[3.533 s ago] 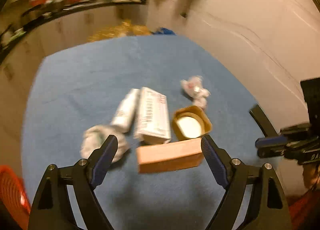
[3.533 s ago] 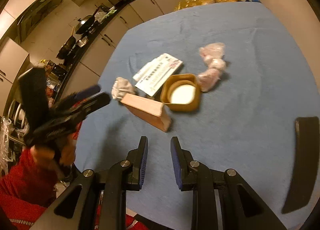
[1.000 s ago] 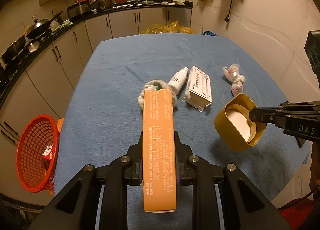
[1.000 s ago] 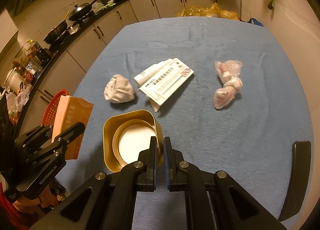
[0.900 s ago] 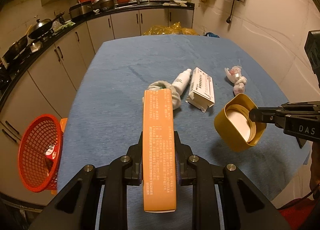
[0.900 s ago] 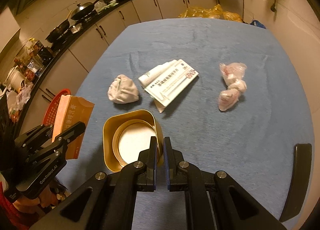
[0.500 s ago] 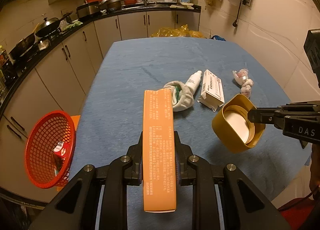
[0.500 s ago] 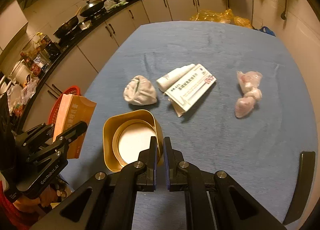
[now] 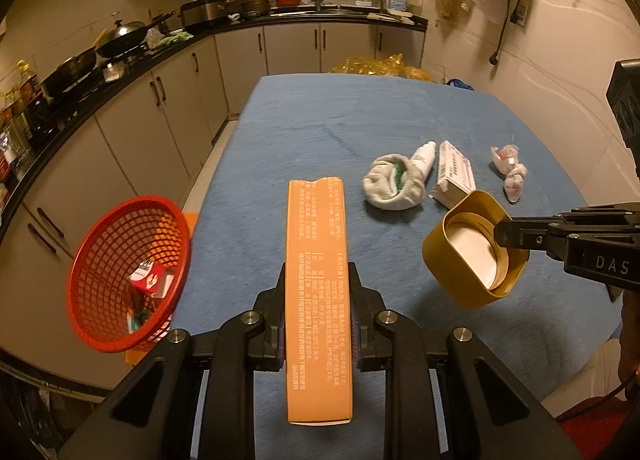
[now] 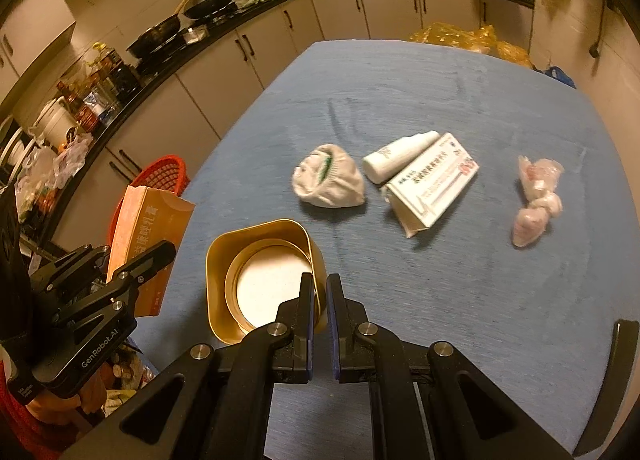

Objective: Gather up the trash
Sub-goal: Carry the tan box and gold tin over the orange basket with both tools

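Left gripper [image 9: 318, 334] is clamped mid-length on the orange carton [image 9: 319, 292], probably light and crushable; right gripper [image 10: 319, 324] pinches the gold lid's [image 10: 264, 280] thin, probably slippery rim.

The surface [image 9: 320, 132] was blue. The box [image 9: 318, 292] was orange with pale print, the cap [image 9: 472, 256] gold with a white inside, the basket [image 9: 120, 272] red mesh, and the sock [image 10: 328, 180] off-white with a green patch.
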The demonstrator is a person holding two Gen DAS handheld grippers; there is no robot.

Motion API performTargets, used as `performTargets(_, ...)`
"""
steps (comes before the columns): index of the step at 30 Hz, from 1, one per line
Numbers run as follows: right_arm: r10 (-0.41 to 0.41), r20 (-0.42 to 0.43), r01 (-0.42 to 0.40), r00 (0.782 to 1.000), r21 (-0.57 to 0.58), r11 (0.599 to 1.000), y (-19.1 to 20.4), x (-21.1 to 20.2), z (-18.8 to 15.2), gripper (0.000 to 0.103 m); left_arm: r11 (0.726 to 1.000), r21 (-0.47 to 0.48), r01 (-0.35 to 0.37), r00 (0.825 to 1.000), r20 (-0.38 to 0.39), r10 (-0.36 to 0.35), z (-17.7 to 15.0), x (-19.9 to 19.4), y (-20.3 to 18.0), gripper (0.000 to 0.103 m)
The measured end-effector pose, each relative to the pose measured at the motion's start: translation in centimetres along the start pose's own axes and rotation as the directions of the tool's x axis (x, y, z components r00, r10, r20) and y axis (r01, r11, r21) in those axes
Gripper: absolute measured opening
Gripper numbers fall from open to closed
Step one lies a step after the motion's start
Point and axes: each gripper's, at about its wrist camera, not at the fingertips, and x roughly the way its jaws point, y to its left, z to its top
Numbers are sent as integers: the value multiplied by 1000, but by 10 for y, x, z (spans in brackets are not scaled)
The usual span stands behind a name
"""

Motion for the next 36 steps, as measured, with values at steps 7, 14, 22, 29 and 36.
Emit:
performTargets(7, 15, -7, -15, 1000, -46, 999, 24, 8, 8, 7, 998, -51, -24, 1000, 11, 25, -7, -7, 26, 22)
performTargets(14, 24, -11, -25, 1000, -90, 996, 51, 18, 20, 7, 993, -105, -54, 998, 18, 56, -13, -13, 59, 22)
performTargets(22, 49, -26, -52, 998, -135, 990, 87, 37, 35, 7, 980, -171, -104, 994, 8, 107, -21, -18, 109, 22)
performTargets(29, 84, -40, -90, 996, -171, 981, 129, 60, 51, 7, 963, -225, -146, 989, -7, 148, -27, -18, 154, 22)
performTargets(36, 104, -49, -112, 993, -201, 973, 167, 85, 72, 7, 951, -255, -172, 985, -13, 174, -26, -16, 192, 22)
